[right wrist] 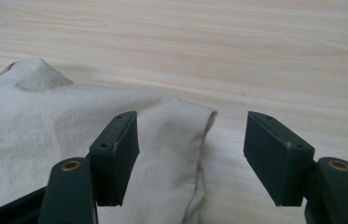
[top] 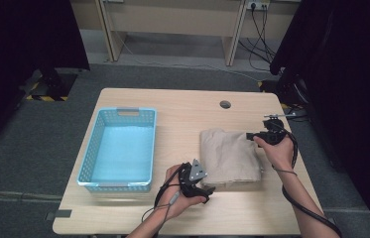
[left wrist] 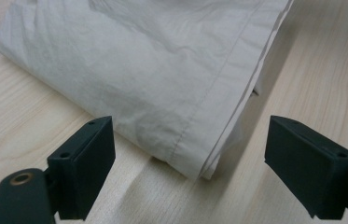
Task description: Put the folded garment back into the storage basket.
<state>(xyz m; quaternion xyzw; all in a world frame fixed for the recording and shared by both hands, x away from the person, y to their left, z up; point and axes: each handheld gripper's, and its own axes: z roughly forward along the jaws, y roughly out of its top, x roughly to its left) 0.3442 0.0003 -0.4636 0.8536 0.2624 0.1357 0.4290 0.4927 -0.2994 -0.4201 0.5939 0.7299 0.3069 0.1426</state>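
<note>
A folded beige cloth (top: pixel 229 157) lies on the wooden table right of centre. My left gripper (top: pixel 203 190) rests at the cloth's near left corner; in the left gripper view its jaws stand wide apart around the folded corner (left wrist: pixel 199 163), pads off the fabric. My right gripper (top: pixel 250 135) sits at the cloth's far right corner. In the right gripper view a raised fold of the cloth (right wrist: pixel 181 140) lies between its separated jaws, close to the left pad, with a clear gap to the right one.
A light blue plastic basket (top: pixel 104 182) stands on the table's left half with nothing inside. A round cable hole (top: pixel 225 104) sits near the far edge. Black curtains flank the table, and a desk with cables stands behind.
</note>
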